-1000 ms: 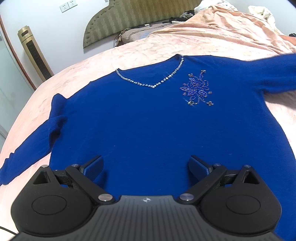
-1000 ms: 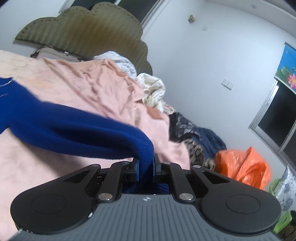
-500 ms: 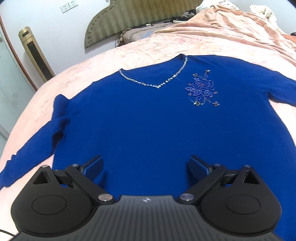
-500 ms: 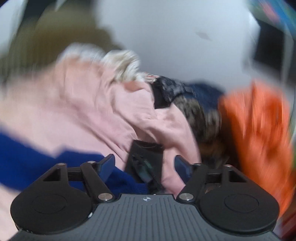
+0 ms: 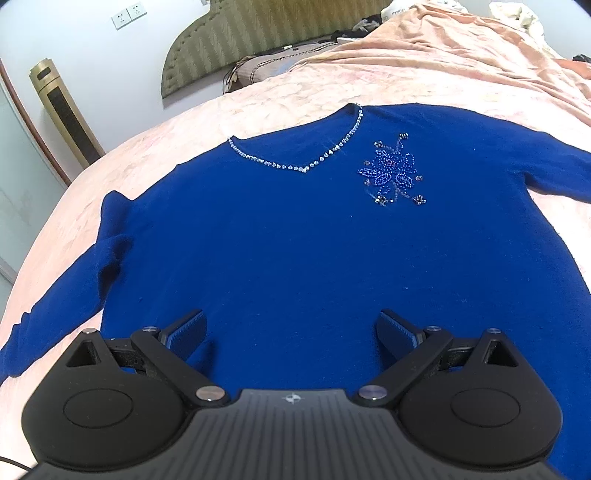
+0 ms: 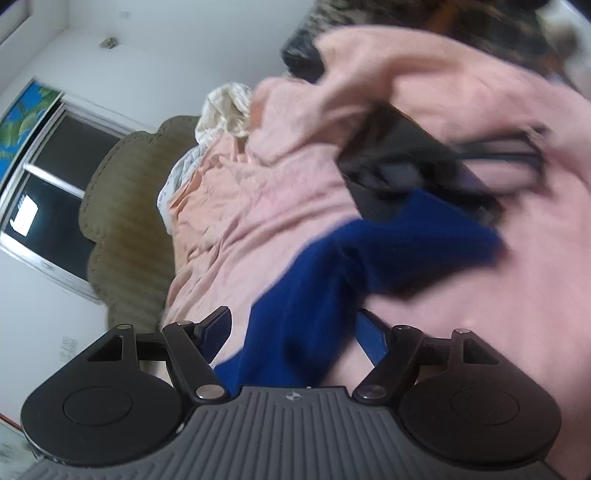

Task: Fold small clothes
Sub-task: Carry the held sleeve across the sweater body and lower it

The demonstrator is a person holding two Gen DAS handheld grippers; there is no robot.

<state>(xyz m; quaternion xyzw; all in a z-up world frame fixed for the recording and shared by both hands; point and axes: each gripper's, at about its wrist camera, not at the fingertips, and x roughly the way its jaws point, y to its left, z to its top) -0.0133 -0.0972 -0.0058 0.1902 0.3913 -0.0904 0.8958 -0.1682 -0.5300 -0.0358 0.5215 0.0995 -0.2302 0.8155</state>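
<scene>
A royal-blue V-neck sweater (image 5: pixel 295 236) with a rhinestone neckline and a beaded flower lies flat, front up, on the pink bed cover (image 5: pixel 280 92). Its left sleeve (image 5: pixel 62 295) runs off to the lower left and its right sleeve (image 5: pixel 546 166) to the right edge. My left gripper (image 5: pixel 291 328) is open and empty, low over the sweater's hem. In the tilted, blurred right wrist view, my right gripper (image 6: pixel 295 328) is open, and the blue sleeve (image 6: pixel 354 266) lies loose on the cover between and beyond the jaws.
A dark flat device (image 6: pixel 413 166) lies on the pink cover by the sleeve end. Crumpled pink bedding (image 5: pixel 461 40) piles at the far right of the bed. A padded headboard (image 5: pixel 251 33) and a gold tower unit (image 5: pixel 66 114) stand at the wall.
My right gripper opened and let go of the sleeve, which dropped onto the bed, and its view has rolled sideways. The left gripper stayed open over the hem.
</scene>
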